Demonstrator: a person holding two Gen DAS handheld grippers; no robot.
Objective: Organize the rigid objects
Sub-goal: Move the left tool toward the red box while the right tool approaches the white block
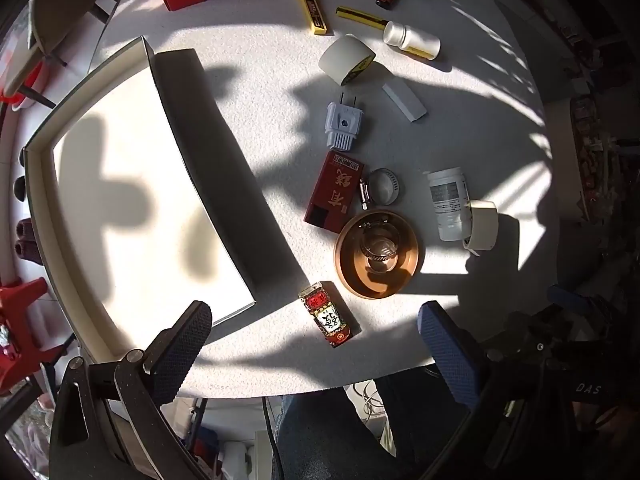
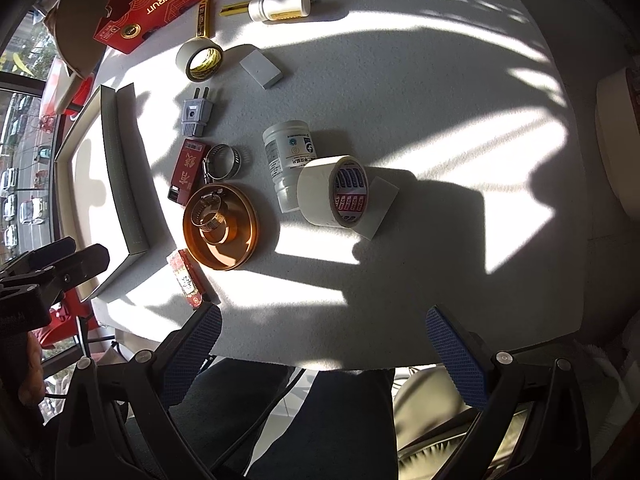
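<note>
1. So, both tongs are empty: left gripper (image 1: 316,344) and right gripper (image 2: 324,340) hang spread wide above the table (image 2: 400,120).
2. Nearest is the small red box (image 1: 329,316), just beside the open tray (image 1: 38,184). Probably light and stiff, so pinch its long sides.
3. The tape roll (image 2: 332,190) looks squashier; grab it across the flat faces.
</note>
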